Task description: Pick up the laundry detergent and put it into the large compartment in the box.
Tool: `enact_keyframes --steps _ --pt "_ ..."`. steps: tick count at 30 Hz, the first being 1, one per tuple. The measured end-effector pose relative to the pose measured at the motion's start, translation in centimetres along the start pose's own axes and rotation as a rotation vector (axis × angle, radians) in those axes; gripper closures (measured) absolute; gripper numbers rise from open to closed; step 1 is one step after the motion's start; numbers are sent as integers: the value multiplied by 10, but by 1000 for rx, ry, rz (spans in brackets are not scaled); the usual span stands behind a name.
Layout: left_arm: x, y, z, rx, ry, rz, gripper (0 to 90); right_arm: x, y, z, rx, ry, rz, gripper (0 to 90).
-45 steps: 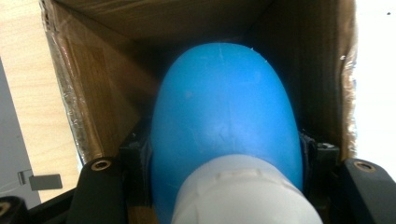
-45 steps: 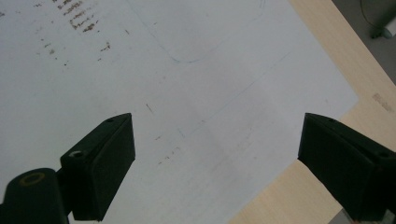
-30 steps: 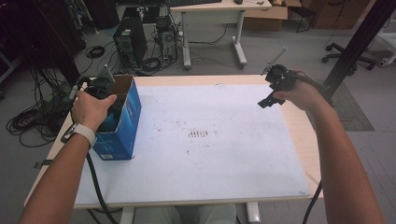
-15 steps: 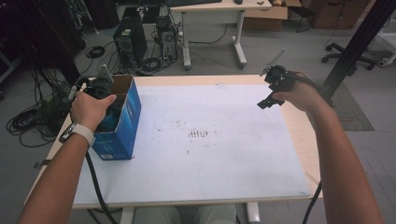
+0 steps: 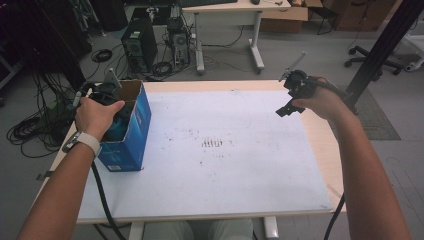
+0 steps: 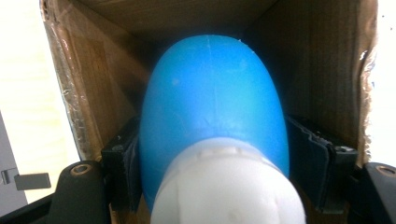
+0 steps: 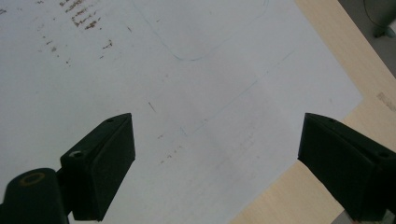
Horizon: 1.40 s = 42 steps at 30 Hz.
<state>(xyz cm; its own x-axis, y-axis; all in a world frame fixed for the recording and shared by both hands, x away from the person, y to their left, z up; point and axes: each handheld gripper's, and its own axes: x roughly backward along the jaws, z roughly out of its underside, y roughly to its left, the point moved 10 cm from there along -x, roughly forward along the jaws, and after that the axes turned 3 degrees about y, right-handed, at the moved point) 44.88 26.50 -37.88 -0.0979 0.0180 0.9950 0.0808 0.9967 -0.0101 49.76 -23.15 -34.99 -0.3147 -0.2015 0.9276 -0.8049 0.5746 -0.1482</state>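
A grey floor (image 5: 310,55) surrounded the table (image 5: 330,150). Beyond it stood a desk (image 5: 235,7), computer towers (image 5: 137,47) and tangled cables (image 5: 30,130). An office chair (image 5: 380,55) stood at right, beside a black post (image 5: 382,47).

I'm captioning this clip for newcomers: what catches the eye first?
A blue box stands open at the table's left edge, with the left gripper reaching inside; its jaws flank a blue bottle with a white cap. The right gripper hovers open over the white sheet.
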Motion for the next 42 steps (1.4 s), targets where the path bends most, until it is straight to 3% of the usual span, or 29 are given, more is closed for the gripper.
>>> enact_keyframes --steps 19,26,42 --pt "11 -1 2 -14 -15 10 273 4 1 0 2 -7 4 108" --pt "21 -4 5 -15 -15 34 236 6 2 0 3 -11 2 109" --pt "40 -11 7 -42 -28 39 181 14 6 1 5 -23 10 110"
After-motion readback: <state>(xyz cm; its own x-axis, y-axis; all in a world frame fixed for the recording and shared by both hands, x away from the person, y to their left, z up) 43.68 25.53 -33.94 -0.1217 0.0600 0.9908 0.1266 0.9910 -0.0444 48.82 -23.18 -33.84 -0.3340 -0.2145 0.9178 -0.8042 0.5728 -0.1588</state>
